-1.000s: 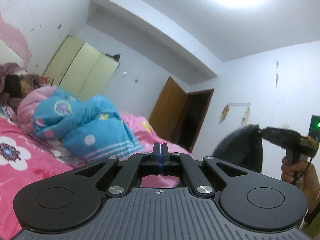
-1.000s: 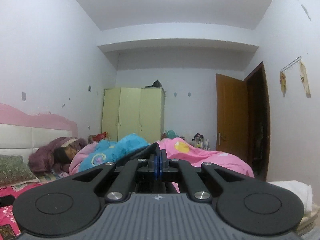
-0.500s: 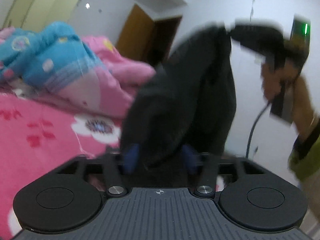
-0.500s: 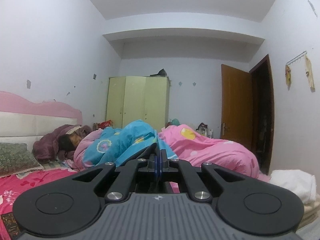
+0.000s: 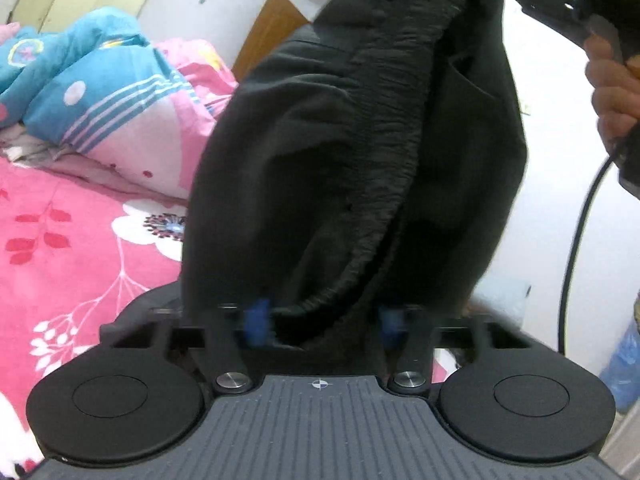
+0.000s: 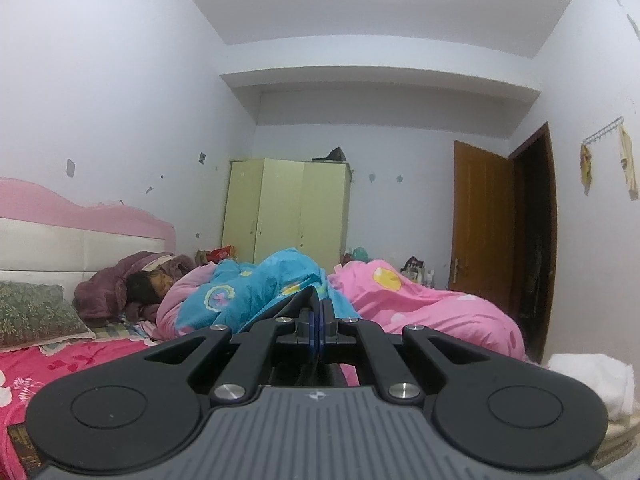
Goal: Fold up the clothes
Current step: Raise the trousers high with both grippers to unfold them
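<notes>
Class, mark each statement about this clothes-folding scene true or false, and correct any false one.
1. The left gripper has its fingers spread apart. True.
2. The black garment lies flat on the bed. False: it hangs in the air, held up at the top by the right gripper.
3. The right gripper's fingers are closed together. True.
4. The wardrobe is brown. False: it is pale yellow-green; the door is brown.
5. The floral bedsheet is pink. True.

Black garment (image 5: 340,152), hanging, seemingly bunched.
</notes>
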`<action>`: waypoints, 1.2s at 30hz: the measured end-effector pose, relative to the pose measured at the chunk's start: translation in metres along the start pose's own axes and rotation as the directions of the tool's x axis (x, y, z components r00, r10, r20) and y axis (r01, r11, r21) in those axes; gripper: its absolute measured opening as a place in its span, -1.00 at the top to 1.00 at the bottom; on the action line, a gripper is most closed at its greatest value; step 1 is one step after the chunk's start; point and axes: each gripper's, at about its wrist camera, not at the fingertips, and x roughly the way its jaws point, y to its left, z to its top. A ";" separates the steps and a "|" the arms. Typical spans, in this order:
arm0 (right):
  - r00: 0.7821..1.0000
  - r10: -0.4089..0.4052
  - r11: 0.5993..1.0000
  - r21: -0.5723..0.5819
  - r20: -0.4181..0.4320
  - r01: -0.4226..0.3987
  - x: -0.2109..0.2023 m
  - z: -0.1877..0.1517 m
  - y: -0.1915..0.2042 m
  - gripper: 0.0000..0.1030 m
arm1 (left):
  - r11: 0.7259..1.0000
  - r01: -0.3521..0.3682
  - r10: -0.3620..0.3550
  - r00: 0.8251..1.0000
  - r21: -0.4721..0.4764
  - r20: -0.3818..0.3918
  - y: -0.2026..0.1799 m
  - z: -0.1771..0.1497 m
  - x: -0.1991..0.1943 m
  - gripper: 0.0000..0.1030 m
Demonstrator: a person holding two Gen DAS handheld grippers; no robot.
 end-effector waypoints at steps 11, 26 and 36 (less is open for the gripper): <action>0.989 -0.099 0.995 0.026 0.115 0.096 -0.028 0.017 -0.015 0.98 | 0.999 0.049 -0.045 0.969 -0.011 0.242 -0.009 0.042 -0.091 0.80; 0.949 -0.278 0.949 -0.111 0.149 0.296 0.043 0.085 -0.040 0.98 | 0.927 0.374 -0.342 0.875 -0.028 0.343 -0.043 0.099 -0.066 0.81; 0.994 -0.037 0.941 -0.338 -0.102 0.000 0.215 -0.018 0.074 0.98 | 0.947 0.123 -0.040 0.962 -0.297 0.271 0.087 0.052 -0.066 0.82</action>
